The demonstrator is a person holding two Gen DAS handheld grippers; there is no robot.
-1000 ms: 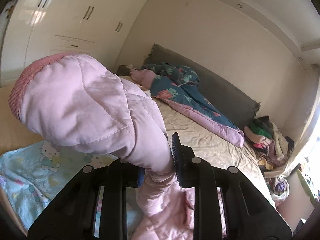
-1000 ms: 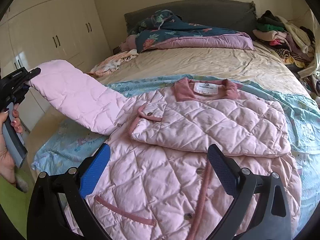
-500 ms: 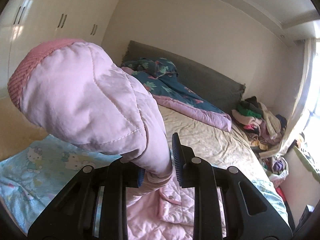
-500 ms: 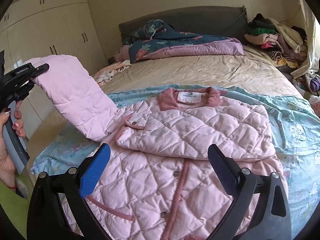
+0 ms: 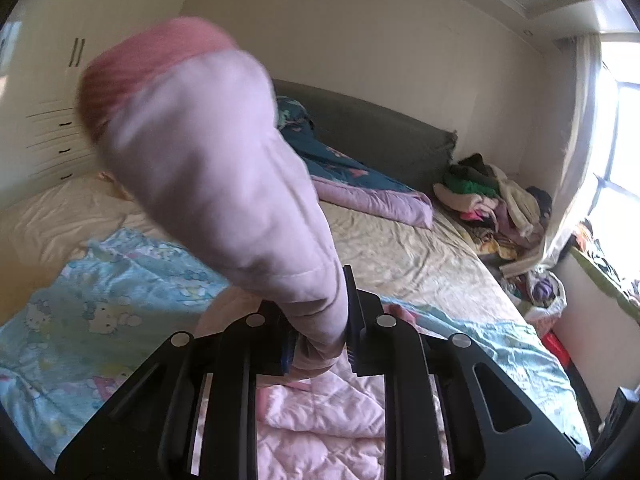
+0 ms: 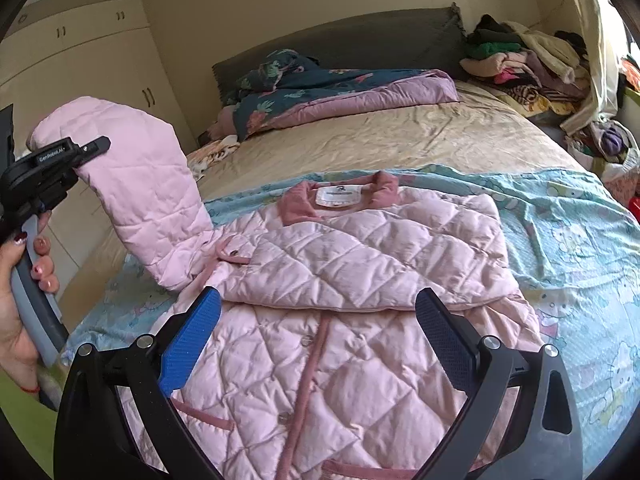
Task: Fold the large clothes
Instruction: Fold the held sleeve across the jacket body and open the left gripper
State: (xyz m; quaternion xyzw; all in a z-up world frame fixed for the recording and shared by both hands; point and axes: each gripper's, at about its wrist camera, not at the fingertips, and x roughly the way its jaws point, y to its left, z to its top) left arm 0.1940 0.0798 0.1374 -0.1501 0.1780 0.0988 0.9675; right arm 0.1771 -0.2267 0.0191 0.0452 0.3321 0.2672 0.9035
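A pink quilted jacket (image 6: 360,280) lies front-up on a light blue cartoon blanket (image 6: 568,232) on the bed. One sleeve is folded across its chest. My left gripper (image 5: 320,320) is shut on the other sleeve (image 5: 224,168), near its darker pink ribbed cuff, and holds it raised above the bed's left side. In the right wrist view the left gripper (image 6: 52,160) holds that raised sleeve (image 6: 148,200) at the left. My right gripper (image 6: 316,340) is open and empty, hovering over the jacket's lower front.
A dark floral duvet (image 6: 320,88) lies by the grey headboard (image 6: 360,36). A heap of clothes (image 6: 528,64) sits at the bed's far right corner. White wardrobes (image 6: 80,60) stand to the left. A window (image 5: 616,160) is at the right.
My left gripper has lifted the sleeve higher and swung it rightward toward the jacket's body. My right gripper has moved a little closer over the jacket, still open.
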